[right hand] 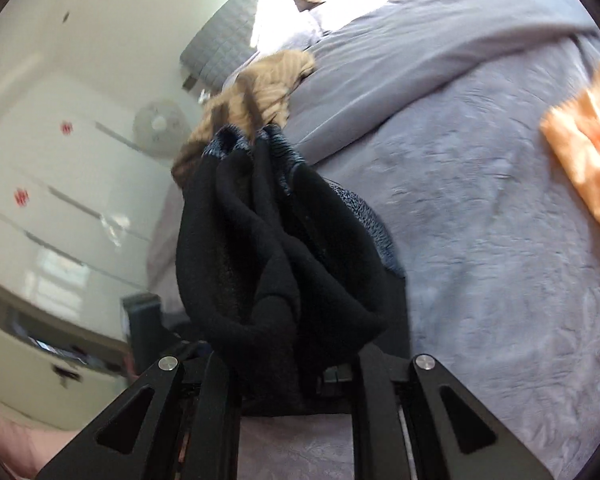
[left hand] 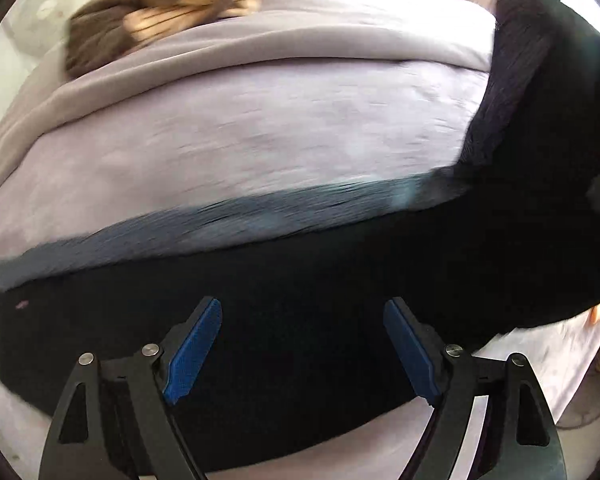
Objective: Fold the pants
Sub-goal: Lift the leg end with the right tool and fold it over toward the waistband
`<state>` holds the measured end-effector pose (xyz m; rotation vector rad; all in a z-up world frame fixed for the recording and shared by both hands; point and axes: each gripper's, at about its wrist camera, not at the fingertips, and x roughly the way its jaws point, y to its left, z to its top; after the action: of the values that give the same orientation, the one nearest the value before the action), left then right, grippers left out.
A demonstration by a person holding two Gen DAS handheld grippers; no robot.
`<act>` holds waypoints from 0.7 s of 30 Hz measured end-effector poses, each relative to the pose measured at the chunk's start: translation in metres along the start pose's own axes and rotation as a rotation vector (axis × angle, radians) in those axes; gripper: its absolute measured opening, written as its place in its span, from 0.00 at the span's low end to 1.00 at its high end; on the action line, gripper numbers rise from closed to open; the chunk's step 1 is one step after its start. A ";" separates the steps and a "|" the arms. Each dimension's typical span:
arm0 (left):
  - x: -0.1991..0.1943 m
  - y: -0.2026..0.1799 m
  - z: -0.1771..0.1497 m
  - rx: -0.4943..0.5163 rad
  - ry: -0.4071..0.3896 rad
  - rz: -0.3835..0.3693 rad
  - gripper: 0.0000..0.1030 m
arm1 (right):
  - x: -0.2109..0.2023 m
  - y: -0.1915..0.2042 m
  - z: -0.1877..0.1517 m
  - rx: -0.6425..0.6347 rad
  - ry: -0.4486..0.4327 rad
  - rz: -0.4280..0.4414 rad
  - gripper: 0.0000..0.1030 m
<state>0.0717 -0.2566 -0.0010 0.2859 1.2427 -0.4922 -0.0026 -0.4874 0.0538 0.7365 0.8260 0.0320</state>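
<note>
The black pants [left hand: 300,288] lie stretched across the lilac bed cover, with one part raised at the right of the left wrist view. My left gripper [left hand: 302,312] is open just above the black cloth, its blue pads [left hand: 196,352] spread wide with nothing between them. In the right wrist view my right gripper [right hand: 284,360] is shut on a bunched end of the pants [right hand: 276,248], lifted off the bed so the cloth hides the fingertips. A greyish knit inner side shows along the pants' edge.
The bed cover [left hand: 240,140] also fills the right wrist view [right hand: 480,240]. A brown striped garment [left hand: 148,16] lies at the far side of the bed, also seen in the right wrist view [right hand: 260,88]. An orange cloth [right hand: 588,140] lies at the right. A fan [right hand: 160,124] and white wardrobe stand beyond.
</note>
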 end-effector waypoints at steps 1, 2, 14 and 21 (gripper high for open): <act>-0.005 0.025 -0.008 -0.022 0.005 0.009 0.82 | 0.010 0.015 -0.007 -0.036 0.017 -0.024 0.14; -0.009 0.050 -0.016 -0.045 0.012 0.025 0.82 | 0.027 0.031 -0.012 -0.075 0.040 -0.055 0.14; -0.025 0.202 -0.063 -0.210 0.044 0.085 0.82 | 0.193 0.178 -0.145 -0.756 0.289 -0.620 0.48; -0.029 0.170 -0.034 -0.211 0.060 -0.141 0.82 | 0.107 0.157 -0.120 -0.421 0.306 -0.280 0.68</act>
<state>0.1224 -0.0882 0.0066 0.0342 1.3675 -0.4709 0.0296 -0.2668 0.0253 0.2160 1.1641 0.0663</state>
